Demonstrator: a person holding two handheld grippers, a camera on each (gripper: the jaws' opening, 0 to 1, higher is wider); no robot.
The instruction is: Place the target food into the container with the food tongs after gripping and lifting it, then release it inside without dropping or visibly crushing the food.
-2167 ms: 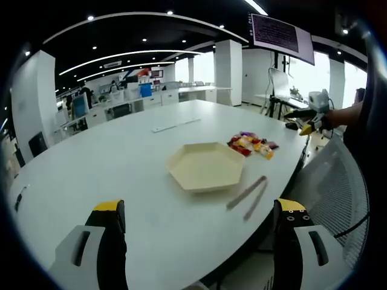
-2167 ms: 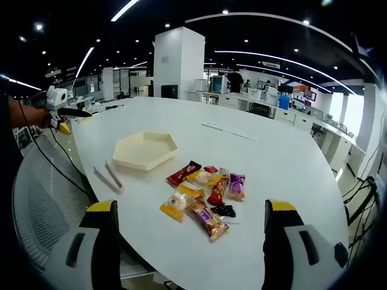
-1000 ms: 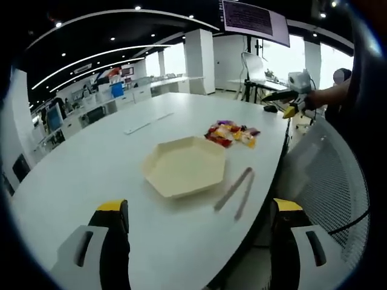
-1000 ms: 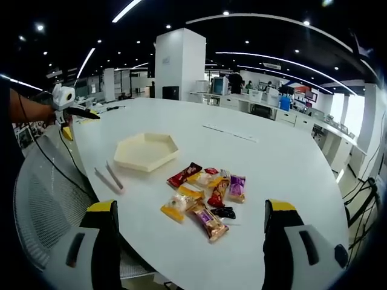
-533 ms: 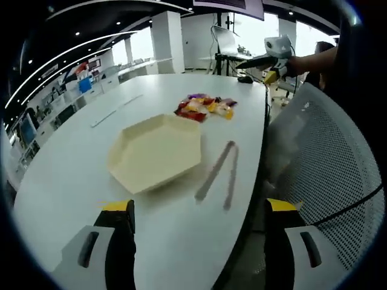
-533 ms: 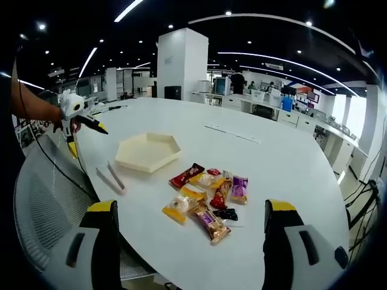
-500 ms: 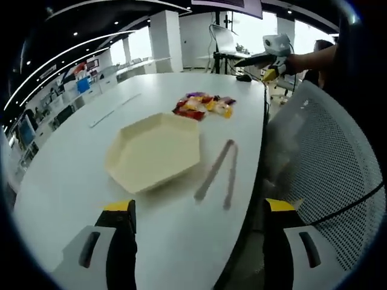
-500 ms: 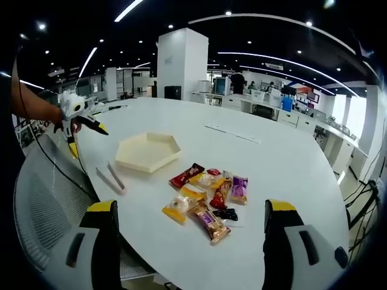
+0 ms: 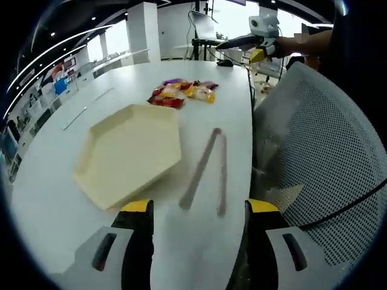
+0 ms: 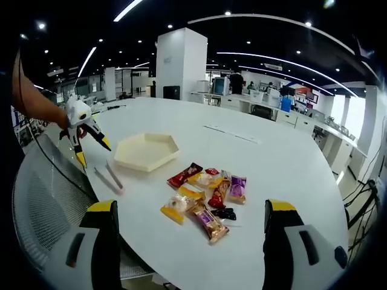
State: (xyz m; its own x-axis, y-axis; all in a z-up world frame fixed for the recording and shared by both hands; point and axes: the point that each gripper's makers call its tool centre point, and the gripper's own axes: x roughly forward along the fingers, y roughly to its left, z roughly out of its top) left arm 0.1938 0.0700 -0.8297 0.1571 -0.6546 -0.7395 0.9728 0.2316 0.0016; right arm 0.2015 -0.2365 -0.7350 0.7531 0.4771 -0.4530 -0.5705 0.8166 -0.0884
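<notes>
Up close, the left gripper (image 9: 196,208), jaws spread and holding nothing, hovers over grey tongs (image 9: 207,169) beside the cream tray (image 9: 130,154); the right gripper (image 10: 187,211), likewise spread, faces the bright wrapped snacks (image 10: 205,194) on the table (image 10: 284,163).

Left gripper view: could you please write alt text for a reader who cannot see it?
The left gripper, jaws open, hangs just above food tongs lying on a white table. An empty cream hexagonal tray sits left of the tongs, a pile of wrapped snacks lies beyond it, and a mesh chair back stands at the right.
</notes>
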